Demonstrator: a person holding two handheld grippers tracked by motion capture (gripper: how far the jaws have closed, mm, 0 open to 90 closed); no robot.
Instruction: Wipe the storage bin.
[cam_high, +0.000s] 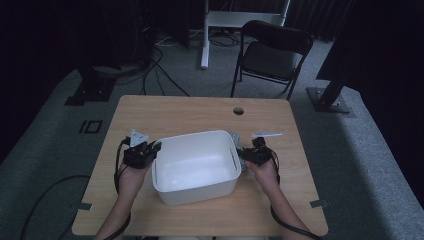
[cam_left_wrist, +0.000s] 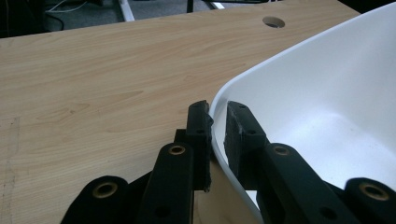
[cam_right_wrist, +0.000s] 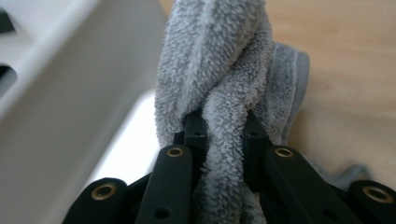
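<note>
The wooden surface (cam_high: 200, 112) carries one large thing, a white plastic tub (cam_high: 195, 167), set near its middle and looking empty inside. The left tool (cam_high: 150, 148) pinches the tub's left rim; in the left gripper view its jaws stand one outside and one inside the wall (cam_left_wrist: 243, 88), close on it, so it seems to be steadying the tub. The right tool (cam_high: 248, 154) sits just beside the tub's right wall and is pressed together on a grey towel (cam_right_wrist: 224, 84), a bunched, twisted fold of which rises between its jaws. The towel (cam_high: 236, 142) hangs against the outside of the tub, part of it apparently trailing on the surface.

The step in hand looks like bringing the towel to the tub, either to drop it in or to wipe the inside. The next move likely calls for lifting the towel over the right rim while the left tool holds the tub firm. The rim itself stands in the way; a small pale strip (cam_high: 266, 134) lies near, beyond the right hand (cam_high: 265, 170).
</note>
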